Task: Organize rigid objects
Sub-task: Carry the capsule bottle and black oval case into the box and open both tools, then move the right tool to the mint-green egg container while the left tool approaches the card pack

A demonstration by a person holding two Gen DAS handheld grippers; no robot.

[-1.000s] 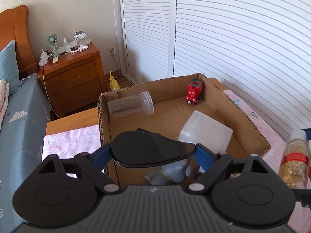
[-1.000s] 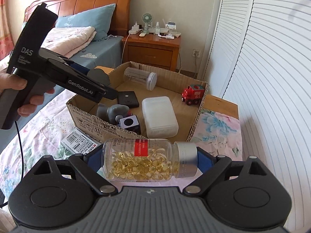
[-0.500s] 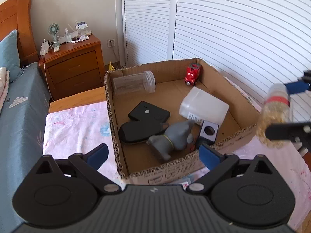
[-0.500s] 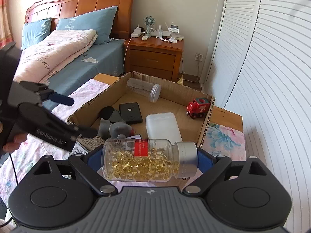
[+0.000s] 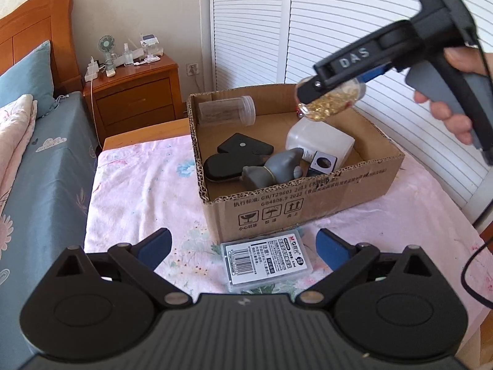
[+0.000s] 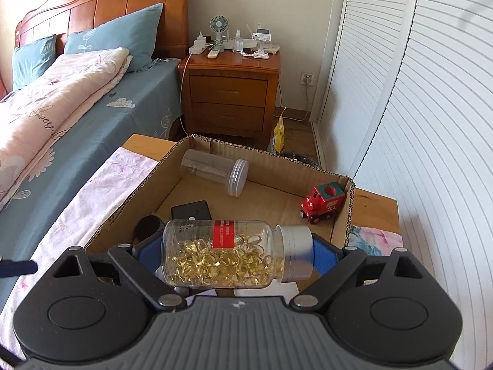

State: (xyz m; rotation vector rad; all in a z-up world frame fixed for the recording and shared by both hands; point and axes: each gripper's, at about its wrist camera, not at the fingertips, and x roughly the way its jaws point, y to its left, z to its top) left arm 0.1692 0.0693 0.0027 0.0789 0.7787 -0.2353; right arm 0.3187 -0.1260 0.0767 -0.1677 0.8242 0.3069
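Observation:
My right gripper (image 6: 235, 254) is shut on a clear bottle of yellow capsules (image 6: 222, 256), held sideways above the near right part of the cardboard box (image 5: 308, 206). From the left wrist view the bottle (image 5: 331, 101) hangs over the box's far right corner. My left gripper (image 5: 243, 243) is open, drawn back in front of the box, with a clear labelled plastic case (image 5: 266, 260) lying on the cloth below it. Inside the box lie a clear jar (image 5: 226, 112), a black oval case (image 5: 220, 168), a flat black device (image 5: 245, 148), a grey toy (image 5: 274, 166), a white container (image 5: 320, 141) and a red train (image 6: 323, 200).
The box sits on a pink floral cloth (image 5: 138, 185) over a wooden table. A bed (image 6: 77, 98) runs along the left, with a wooden nightstand (image 6: 229, 92) beyond it. White louvred doors (image 5: 339, 15) line the right. A black cable (image 5: 471, 265) hangs at the right.
My left gripper let go of the black oval case inside the box and pulled back in front of it. My right gripper carried the capsule bottle in over the box.

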